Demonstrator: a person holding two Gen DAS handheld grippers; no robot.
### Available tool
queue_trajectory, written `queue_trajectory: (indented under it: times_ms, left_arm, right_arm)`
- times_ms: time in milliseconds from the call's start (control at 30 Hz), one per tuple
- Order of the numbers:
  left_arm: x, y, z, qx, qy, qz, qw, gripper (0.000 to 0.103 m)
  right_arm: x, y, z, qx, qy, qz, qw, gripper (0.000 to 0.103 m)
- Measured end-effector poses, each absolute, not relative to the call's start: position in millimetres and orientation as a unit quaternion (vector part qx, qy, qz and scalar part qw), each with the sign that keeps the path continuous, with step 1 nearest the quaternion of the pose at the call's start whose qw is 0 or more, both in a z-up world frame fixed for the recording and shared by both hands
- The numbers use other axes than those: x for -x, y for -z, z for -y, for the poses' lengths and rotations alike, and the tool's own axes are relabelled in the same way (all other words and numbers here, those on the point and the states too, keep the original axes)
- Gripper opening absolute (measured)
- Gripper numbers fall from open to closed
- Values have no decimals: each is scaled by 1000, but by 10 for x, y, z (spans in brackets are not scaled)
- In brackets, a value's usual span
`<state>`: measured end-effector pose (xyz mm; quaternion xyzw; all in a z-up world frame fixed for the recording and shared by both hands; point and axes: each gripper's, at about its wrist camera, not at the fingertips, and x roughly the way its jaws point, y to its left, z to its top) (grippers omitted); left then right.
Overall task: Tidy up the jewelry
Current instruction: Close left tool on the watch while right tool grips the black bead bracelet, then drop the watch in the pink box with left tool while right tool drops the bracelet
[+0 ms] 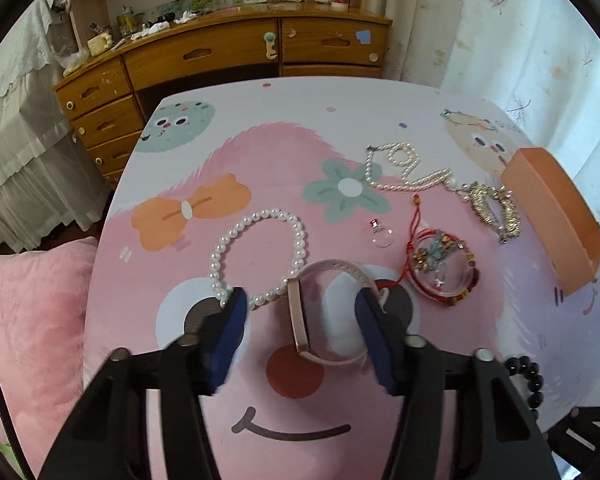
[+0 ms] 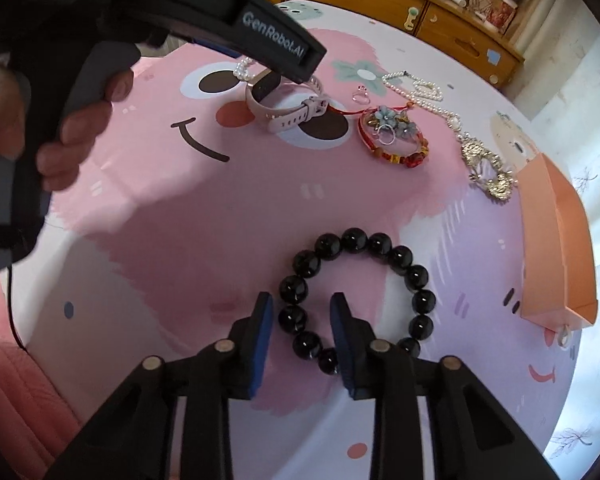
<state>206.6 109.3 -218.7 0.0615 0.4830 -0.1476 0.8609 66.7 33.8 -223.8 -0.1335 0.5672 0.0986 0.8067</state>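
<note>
- The left gripper (image 1: 300, 312) is spread wide over the pink watch (image 1: 320, 312), one finger on each side of the band and neither pressing it.
- The right gripper (image 2: 300, 312) stands open astride the near arc of the black bead bracelet (image 2: 356, 296), its fingers clear of the beads.
- Beyond the watch lies a white pearl bracelet (image 1: 260, 256), touching its far corner.
- Past the watch toward the orange box (image 1: 556, 216) sit a small ring (image 1: 381, 234), a red charm bracelet (image 1: 444, 272), a pearl necklace (image 1: 404, 172) and a gold hair clip (image 1: 496, 208).
- The box rests at the table (image 2: 180, 220) edge, well apart from the watch.
- Between the watch and the black bracelet the tabletop is bare.
</note>
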Motion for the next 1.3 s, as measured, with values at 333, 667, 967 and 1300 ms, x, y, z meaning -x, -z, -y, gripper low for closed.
queue_trajectory:
  times_ms: [333, 667, 967, 1300]
  left_arm:
    - [-2061, 2235, -1091, -51, 141, -480, 864, 8]
    - [-1799, 1751, -903, -25, 110, -448, 887, 6]
    - [-1818, 1956, -706, -92, 20, -450, 888, 19]
    - [-2030, 2396, -808, -62, -54, -479, 874, 16]
  right_arm:
    - [-825, 2192, -30, -6, -108, -581, 806, 15]
    - [-939, 1577, 550, -85, -152, -502, 847, 15]
    - [-900, 869, 1032, -97, -188, -402, 891, 15]
    - [-874, 657, 1566, -101, -173, -376, 905, 15]
